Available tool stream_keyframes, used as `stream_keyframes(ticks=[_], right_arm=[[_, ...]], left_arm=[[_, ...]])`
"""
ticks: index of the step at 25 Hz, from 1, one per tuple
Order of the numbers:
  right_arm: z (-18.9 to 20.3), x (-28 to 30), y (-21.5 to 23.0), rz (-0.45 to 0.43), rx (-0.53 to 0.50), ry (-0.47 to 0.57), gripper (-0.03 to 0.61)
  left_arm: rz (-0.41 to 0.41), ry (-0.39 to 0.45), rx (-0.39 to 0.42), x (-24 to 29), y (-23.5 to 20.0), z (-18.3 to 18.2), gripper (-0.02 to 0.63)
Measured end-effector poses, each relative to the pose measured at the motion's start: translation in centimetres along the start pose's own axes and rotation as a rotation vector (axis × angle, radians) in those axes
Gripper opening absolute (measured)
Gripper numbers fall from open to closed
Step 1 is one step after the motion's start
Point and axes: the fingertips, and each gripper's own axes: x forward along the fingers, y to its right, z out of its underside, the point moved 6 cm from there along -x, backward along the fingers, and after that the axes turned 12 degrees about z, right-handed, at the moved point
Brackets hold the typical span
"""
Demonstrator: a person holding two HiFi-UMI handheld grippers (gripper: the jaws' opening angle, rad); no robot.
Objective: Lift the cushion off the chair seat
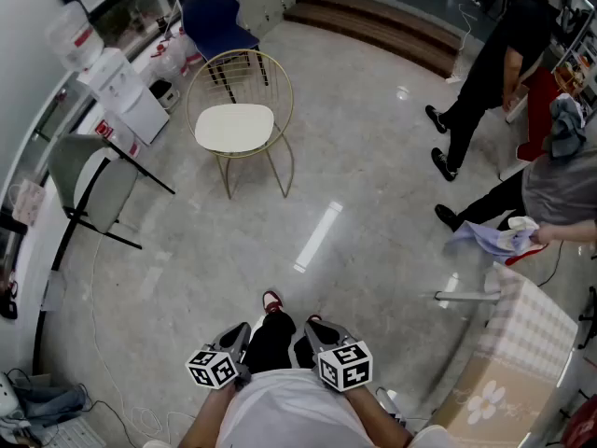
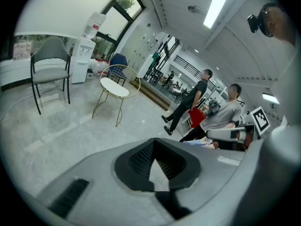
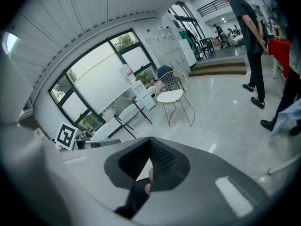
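Fingers (image 2: 141,158) pressed together, empty, on my left gripper (image 1: 240,332) and right gripper (image 1: 318,327); white cushion (image 1: 234,127) lies on gold chair (image 1: 291,110), well apart

Bright; ceiling strip (image 2: 221,1) glare on floor (image 1: 317,236); fisheye edges w/ dark corners.

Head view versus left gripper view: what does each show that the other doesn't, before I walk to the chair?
Only the head view shows the cardboard box at lower right and the wearer's red shoe. Only the left gripper view shows the ceiling light strip and the left hand-held gripper up close, jaws shut and empty. Both show the white cushion lying on the gold wire chair far across the floor, the grey chair, the water dispenser, a bystander in black and one in grey.
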Motion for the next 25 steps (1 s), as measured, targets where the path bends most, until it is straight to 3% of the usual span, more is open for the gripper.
stream_keyframes(ticks=[4,11,17,25], right_arm=[[0.0,-0.1,-0.8,-0.046,-0.054,-0.004,0.006],[-0.5,0.7,-2.1,-0.122,-0.145,-0.019,0.006],[-2.7,2.4,-3.4,-0.14,-0.133,-0.016,0.008],[-8.0,7.0,-3.5,-0.123,-0.191,-0.007,0.008]], left_arm=[[0.01,-0.03,0.054,0.5,1.5,0.4,0.003],[-0.016,0.021,0.12,-0.1,2.9,-0.3,0.003],[-0.04,0.081,0.113,-1.8,1.7,-2.4,0.003],[-0.037,0.144,0.107,0.3,-1.8,-7.6,0.003]])
